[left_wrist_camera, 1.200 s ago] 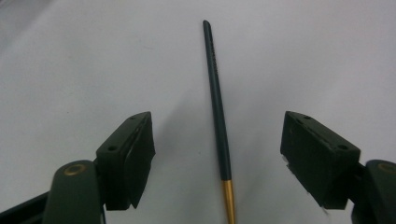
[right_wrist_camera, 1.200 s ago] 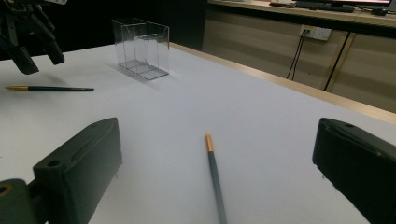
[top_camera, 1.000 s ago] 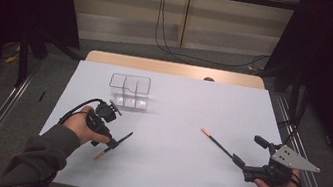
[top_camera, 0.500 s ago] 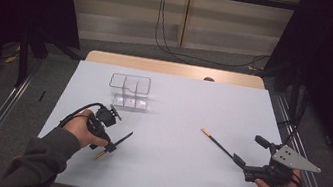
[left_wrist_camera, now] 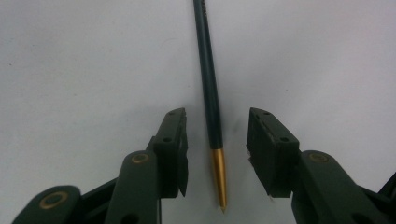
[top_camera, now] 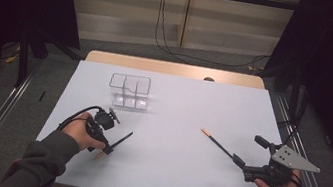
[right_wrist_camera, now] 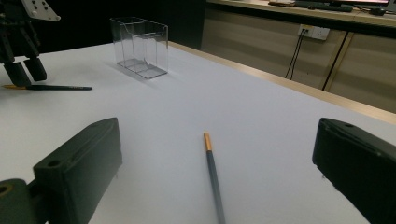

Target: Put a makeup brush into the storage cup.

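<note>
My left gripper (left_wrist_camera: 217, 154) is down at the near left of the table (top_camera: 183, 101), and its jaws have just been closing around the pencil (left_wrist_camera: 208, 88) that lies flat between them. A gap shows on each side of the shaft, so the pads are not yet pressing on it and I have hold of nothing. The pencil runs straight away from the gripper, its dark shaft reaching out past the jaw tips and its gold end pointing back toward my hand, a little nearer the left jaw than the right. From above, the pencil (top_camera: 116, 142) lies slantwise under the gripper (top_camera: 106, 146), well short of the clear box (top_camera: 129, 90) at the far side. My right gripper (right_wrist_camera: 217, 158) hovers wide open and empty at the near right, with a second pencil (right_wrist_camera: 214, 175) on the table between its jaws, gold end pointing away, touching neither one.
</note>
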`<state>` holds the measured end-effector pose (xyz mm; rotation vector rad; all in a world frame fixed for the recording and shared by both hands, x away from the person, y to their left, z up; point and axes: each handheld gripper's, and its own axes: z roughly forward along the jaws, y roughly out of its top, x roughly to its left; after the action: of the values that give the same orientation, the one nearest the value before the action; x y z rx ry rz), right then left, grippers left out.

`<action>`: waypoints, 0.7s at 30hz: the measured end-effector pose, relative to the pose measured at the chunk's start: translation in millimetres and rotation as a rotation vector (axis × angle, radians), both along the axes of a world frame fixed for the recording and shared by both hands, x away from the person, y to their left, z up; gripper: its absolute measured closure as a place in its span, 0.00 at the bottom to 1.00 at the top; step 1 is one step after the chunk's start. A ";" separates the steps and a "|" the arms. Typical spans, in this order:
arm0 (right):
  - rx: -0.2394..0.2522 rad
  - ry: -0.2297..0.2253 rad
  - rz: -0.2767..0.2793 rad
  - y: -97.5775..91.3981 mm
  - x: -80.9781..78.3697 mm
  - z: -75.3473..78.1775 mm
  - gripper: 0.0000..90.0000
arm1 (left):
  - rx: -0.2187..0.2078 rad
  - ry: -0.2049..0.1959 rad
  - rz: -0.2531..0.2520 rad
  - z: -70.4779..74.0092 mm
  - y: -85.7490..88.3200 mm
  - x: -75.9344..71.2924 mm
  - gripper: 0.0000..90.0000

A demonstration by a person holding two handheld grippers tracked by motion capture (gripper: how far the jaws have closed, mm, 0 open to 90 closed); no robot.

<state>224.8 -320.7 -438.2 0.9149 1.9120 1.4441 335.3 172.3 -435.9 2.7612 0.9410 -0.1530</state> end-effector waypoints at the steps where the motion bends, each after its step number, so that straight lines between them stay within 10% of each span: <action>1: 0.000 0.000 0.002 0.0 0.1 0.0 0.01 | -0.005 0.000 0.001 -1.6 0.3 -0.5 0.65; 21: -0.011 -0.002 0.000 -1.0 -0.2 -1.1 0.01 | 0.066 -0.017 0.008 -5.0 -4.1 0.8 0.80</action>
<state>224.6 -321.6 -439.3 0.9084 1.9162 1.4325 336.1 168.2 -441.0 2.8132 0.9696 -0.0993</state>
